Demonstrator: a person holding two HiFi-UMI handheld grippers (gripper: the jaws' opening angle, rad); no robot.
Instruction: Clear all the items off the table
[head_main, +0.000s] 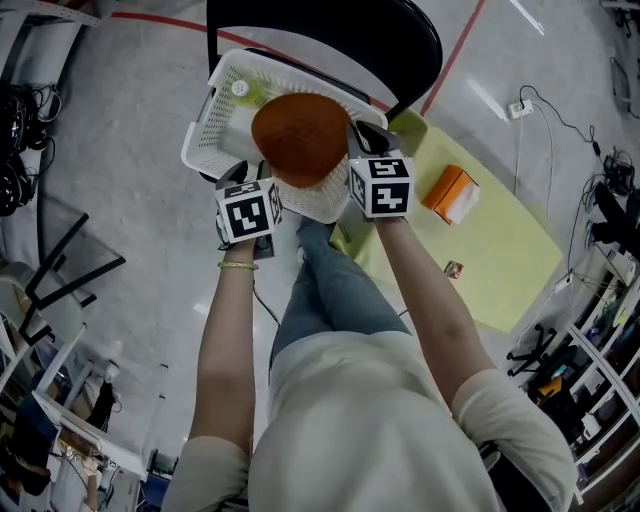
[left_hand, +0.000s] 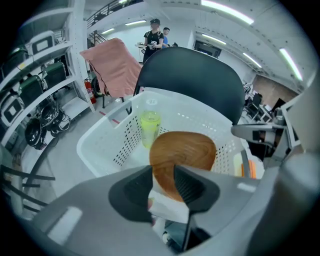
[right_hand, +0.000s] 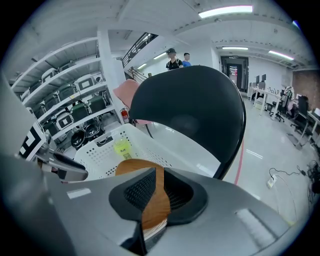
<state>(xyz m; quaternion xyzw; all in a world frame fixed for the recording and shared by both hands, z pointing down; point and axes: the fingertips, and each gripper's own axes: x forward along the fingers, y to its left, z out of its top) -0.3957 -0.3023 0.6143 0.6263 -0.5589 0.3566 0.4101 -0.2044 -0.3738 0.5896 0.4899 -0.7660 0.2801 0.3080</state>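
The right hand-held gripper (right_hand: 156, 192) pinches the rim of a wooden bowl (right_hand: 150, 200). Its jaws are nearly together, and the thin brown wall stands on edge between the two dark ribbed pads. The left hand-held gripper (left_hand: 162, 187) is at the opposite side of the same bowl. Its jaws are partly spread and the edge of the bowl fills the gap between them, but I cannot see the pads pressing on it. Something white shows lower in this gap, and I cannot tell what it is.

The bowl is round, orange-brown, with a clear wood grain on its smooth surface. In the head view it hangs between the two grippers, just in front of their marker cubes and above the near corner of a white basket (head_main: 200, 130).

The basket is plastic, with rows of small holes in its walls. It rests on the seat of a black chair (right_hand: 190, 115). Inside it a yellow-green bottle (left_hand: 150, 127) with a pale cap stands near the far wall.

To the right of the chair is a yellow-green table (head_main: 500, 250). On it lies an orange box (head_main: 450, 193), and nearer to the person a small dark item (head_main: 454, 268), too small to identify.
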